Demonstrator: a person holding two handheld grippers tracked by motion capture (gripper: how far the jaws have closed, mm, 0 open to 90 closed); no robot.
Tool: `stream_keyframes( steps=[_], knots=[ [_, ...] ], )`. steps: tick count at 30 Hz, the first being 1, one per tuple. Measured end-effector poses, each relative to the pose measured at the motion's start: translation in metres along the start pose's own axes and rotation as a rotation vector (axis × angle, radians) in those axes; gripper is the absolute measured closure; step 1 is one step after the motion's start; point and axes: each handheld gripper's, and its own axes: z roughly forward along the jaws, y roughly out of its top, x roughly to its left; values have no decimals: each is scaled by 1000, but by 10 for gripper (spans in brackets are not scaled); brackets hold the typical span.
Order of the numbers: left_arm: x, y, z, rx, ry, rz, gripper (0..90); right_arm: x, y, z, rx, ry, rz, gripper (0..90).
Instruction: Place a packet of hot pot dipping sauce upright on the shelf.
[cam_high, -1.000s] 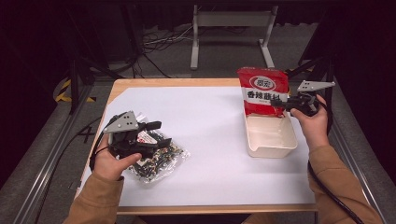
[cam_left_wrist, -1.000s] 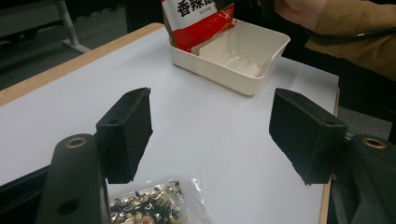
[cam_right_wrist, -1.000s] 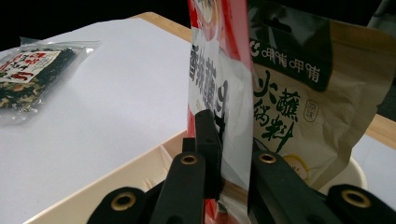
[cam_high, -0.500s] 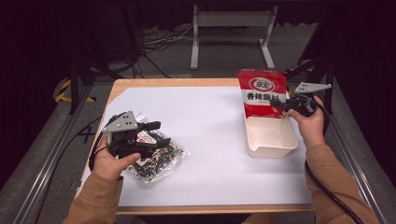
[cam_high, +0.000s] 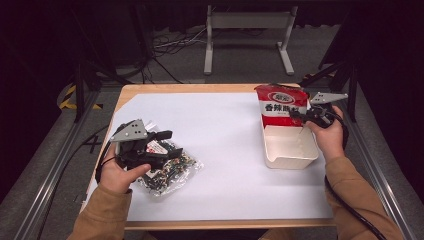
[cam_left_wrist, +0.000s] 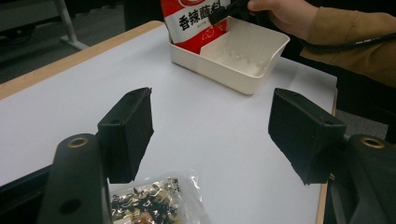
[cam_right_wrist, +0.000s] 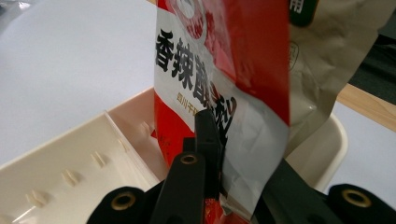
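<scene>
Upright red pouch (cam_high: 281, 106) in tray (cam_high: 290, 159)

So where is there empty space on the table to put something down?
The white sheet lies bare between the clear snack bag and the cream tray, and along the far edge. The tray's near half looks free too. It is crowded around the left gripper and the red pouch.

Prob. lab/test rig: dark room, floor cables (cam_high: 165, 47), metal frame rails (cam_high: 55, 165).

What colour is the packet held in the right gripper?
The packet is red with a white band bearing black characters, clearest in the right gripper view.
</scene>
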Motion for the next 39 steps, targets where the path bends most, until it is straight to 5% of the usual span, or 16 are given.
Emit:
stream_keyframes(
  steps=[7, 11, 16, 17, 19, 32, 39],
  knots=[
    [0, 0, 0, 0, 1, -4, 313, 3, 3, -1, 31, -33, 12, 800],
    [0, 0, 0, 3, 3, -8, 316, 3, 8, -8, -11, -57, 21, 750],
    [0, 0, 1, 4, 1, -6, 318, 3, 14, -15, -21, -69, -4, 789],
    [0, 0, 1, 5, 3, -4, 318, 4, 16, -15, -3, -60, -29, 872],
    [0, 0, 1, 4, 5, -4, 318, 5, 16, -14, 8, -59, -28, 888],
    [0, 0, 1, 5, 7, -2, 320, -1, 1, -8, 78, -76, 86, 893],
    [1, -1, 0, 6, 10, -5, 319, -2, 3, -13, 24, -79, 119, 723]
  ],
)
